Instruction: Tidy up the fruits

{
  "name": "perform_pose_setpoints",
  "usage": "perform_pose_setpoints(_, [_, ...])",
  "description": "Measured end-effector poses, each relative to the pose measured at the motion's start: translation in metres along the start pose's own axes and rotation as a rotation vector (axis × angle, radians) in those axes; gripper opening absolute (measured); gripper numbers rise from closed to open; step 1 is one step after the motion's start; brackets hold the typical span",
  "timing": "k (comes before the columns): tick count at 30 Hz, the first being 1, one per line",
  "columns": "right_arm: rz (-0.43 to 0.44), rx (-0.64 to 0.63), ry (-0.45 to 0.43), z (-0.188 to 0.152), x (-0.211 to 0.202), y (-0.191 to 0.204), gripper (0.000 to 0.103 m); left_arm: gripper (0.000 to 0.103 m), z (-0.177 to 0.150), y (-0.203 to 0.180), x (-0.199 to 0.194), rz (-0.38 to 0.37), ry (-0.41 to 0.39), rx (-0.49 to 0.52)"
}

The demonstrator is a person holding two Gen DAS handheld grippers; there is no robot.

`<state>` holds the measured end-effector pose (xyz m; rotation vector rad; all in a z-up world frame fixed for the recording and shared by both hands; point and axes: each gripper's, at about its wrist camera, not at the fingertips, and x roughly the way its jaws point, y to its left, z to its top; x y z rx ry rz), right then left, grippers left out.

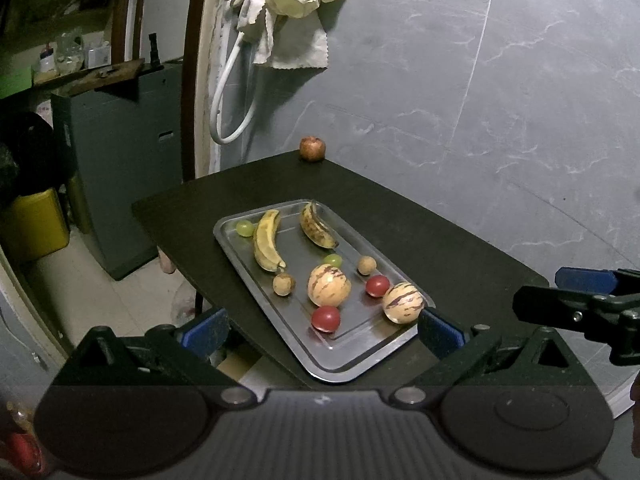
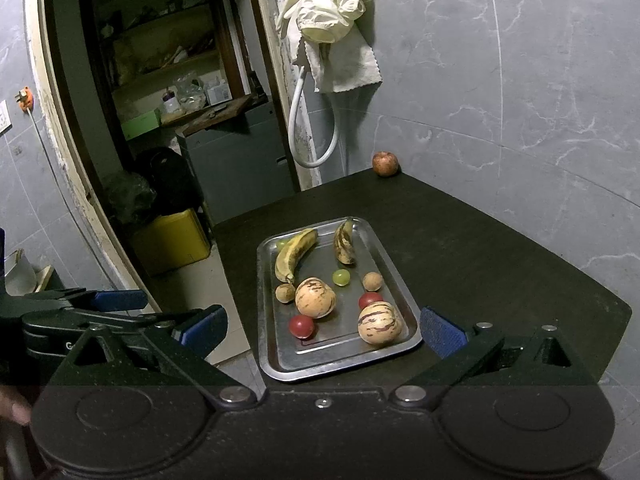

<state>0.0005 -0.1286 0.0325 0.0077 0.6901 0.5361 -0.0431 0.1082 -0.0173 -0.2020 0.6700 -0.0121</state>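
Ten fruits are sitting on the metal tray [image 1: 352,364] already: two bananas, two green grapes, two small brown round ones, two red tomatoes and two striped melons. One apple [image 1: 312,148] is the odd one out, sat way off at the far corner of the dark worktop [image 1: 440,240], right next to the tiled wall and well apart from the tray.

Both grippers are hanging back at the near end of the tray. Left gripper [image 1: 322,330] has its jaws spread wide with nothing in them, and the right gripper [image 2: 322,330] is the same, wide open and empty. They're close together too, you can see each one poking into the other's camera.

Stuff I'd worry about from here:
- that apple is near the worktop's corner edge, so a sloppy nudge while reaching could roll it straight off onto the floor
- reaching over the tray to get to it means passing above everything round, and the nearer melon [image 2: 379,323] by the tray's right rim looks ready to roll if bumped
- the tray pokes out past the near edge of the worktop, so pressing down on that end might tip it
- two grippers this close could just knock into each other
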Motion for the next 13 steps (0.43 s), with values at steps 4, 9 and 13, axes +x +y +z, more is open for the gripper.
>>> perform_pose_setpoints(4, [0.0,-0.001,-0.002,0.0,-0.0002,-0.0001,0.102,0.103,0.0007,0.0015,0.0012,-0.005,0.006,-0.017])
perform_pose_setpoints(9, [0.0,0.0,-0.001,0.0001,0.0001,0.0,0.102,0.103,0.002,0.0031,-0.0024,-0.032,-0.02,-0.047])
perform_pose_setpoints(13, [-0.001,0.001,0.002,0.0008,0.0014,-0.0004,0.102,0.103,0.004,0.0019,-0.0042,-0.045,-0.047,-0.047])
